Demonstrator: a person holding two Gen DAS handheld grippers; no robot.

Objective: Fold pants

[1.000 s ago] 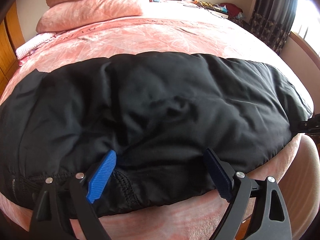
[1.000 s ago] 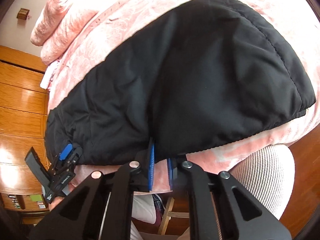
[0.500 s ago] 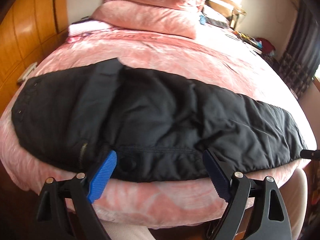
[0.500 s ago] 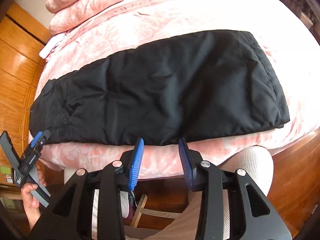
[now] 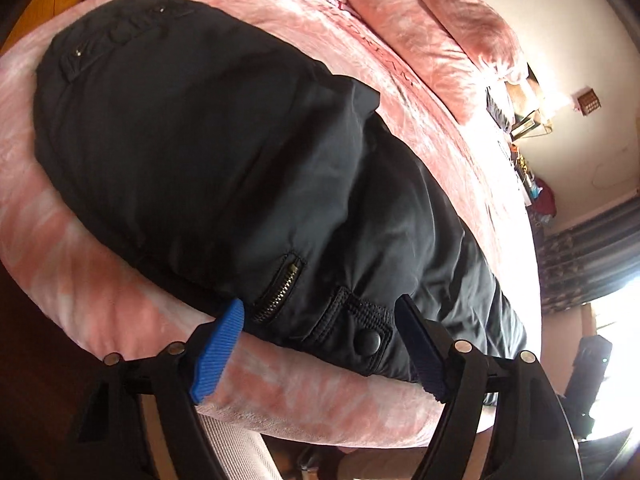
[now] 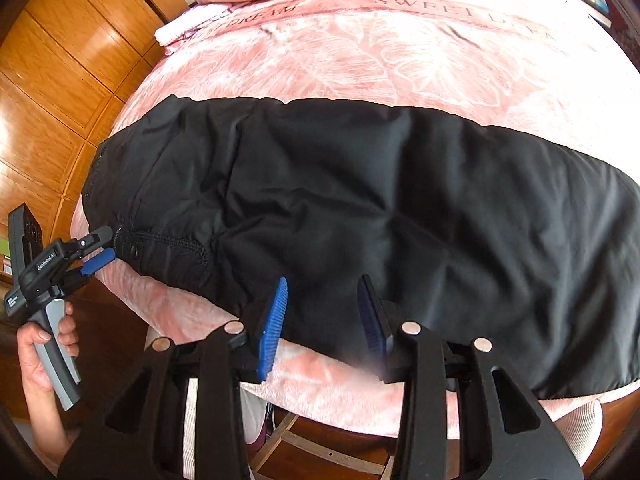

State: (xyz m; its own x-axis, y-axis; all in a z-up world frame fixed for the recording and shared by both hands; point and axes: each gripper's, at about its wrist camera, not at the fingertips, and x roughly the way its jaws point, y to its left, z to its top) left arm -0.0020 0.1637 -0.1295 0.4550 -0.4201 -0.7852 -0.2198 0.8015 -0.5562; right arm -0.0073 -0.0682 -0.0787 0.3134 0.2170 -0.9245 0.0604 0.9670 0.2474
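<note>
Black padded fabric pants (image 6: 360,200) lie folded lengthwise across the pink patterned bed (image 6: 360,52). Left claw (image 5: 320,344), just narrowing, brackets their waistband, gripping nothing; right claw (image 6: 322,320) at six o'clock gapes empty.

A bed (image 6: 360,48) covered in a pink leaf-patterned blanket (lettering runs across its far part) carries the black pants (image 6: 380,208), laid flat lengthwise along the near edge. Pink pillows (image 5: 432,12) are stacked at the head, with a folded white-pink cloth (image 6: 180,26) beside them.

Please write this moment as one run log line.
pants: flat on bed | left claw: open at waist corner, closing | right claw: open, empty
</note>
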